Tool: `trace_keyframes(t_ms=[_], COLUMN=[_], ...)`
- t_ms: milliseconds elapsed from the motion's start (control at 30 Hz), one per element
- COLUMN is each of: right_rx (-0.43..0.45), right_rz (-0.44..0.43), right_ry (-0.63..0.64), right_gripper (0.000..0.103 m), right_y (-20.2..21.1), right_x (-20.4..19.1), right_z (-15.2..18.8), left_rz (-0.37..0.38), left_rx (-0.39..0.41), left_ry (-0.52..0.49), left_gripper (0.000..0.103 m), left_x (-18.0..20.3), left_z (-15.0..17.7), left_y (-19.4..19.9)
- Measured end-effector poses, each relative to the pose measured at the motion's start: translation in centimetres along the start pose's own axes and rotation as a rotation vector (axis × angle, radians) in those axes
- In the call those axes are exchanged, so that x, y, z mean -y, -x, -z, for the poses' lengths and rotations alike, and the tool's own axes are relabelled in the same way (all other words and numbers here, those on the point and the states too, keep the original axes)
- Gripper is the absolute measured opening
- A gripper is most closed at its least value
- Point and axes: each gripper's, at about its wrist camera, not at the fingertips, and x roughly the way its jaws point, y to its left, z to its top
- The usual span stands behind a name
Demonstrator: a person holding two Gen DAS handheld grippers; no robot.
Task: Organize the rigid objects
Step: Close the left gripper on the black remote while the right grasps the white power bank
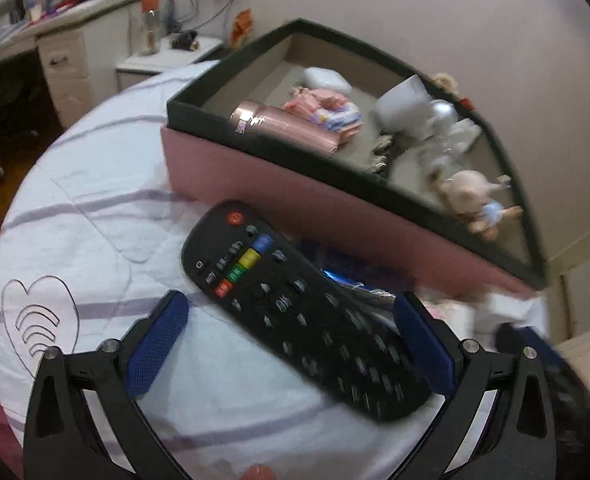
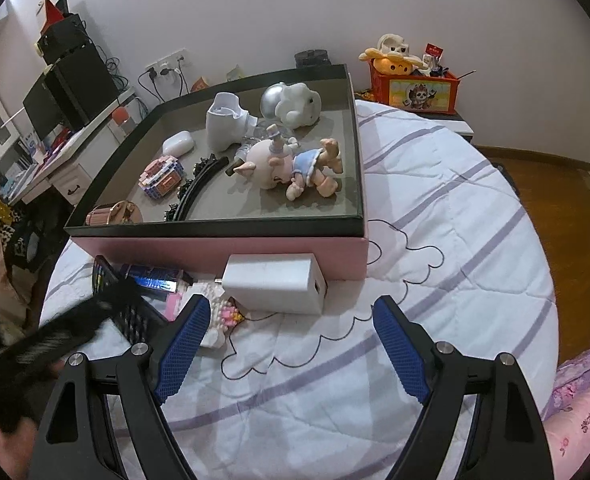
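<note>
A black remote (image 1: 295, 312) lies slantwise on the white striped bedsheet, between the wide-apart blue pads of my left gripper (image 1: 291, 300). The gripper is open; its right pad (image 1: 423, 344) is close to the remote's edge and its left pad stands off. My right gripper (image 2: 291, 304) is open over bare sheet, holding nothing. Just ahead of it sits a white rectangular block (image 2: 275, 284) against the pink box (image 2: 215, 248). The box holds a pig doll (image 2: 291, 168), a white cup (image 2: 227, 124), a silver ball and several small items. The left gripper (image 2: 67, 336) shows as a dark blur.
A blue packet (image 2: 155, 276) and a pink-and-white brick toy (image 2: 219, 312) lie in front of the box, beside the remote. A red toy crate (image 2: 419, 88) stands on the nightstand behind. A desk with a monitor (image 2: 67, 92) is at left, wooden floor (image 2: 555, 200) at right.
</note>
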Motion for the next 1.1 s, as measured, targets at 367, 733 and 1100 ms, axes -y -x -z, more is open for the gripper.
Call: trace_keyframes(t_ms=[367, 733, 1100], right_rx=[-0.009, 0.036, 0.028], right_rz=[0.023, 0.013, 0.005], right_ry=[0.005, -0.022, -0.03], right_gripper=[0.085, 0.074, 0.059], right_y=[-2.1, -1.7, -2.2], right_x=[-0.4, -0.2, -0.2], right_z=[-0.2, 0.0, 0.5], left_rz=[-0.07, -0.075, -0.035], left_rx=[0.017, 0.028, 0.037], left_ry=[-0.191, -0.177, -0.241], left_gripper=[0.103, 0.103, 0.067], left_x=[-0.3, -2.3, -3.8], left_z=[3.8, 4.3, 4.0], left_y=[1.3, 2.7, 3.4])
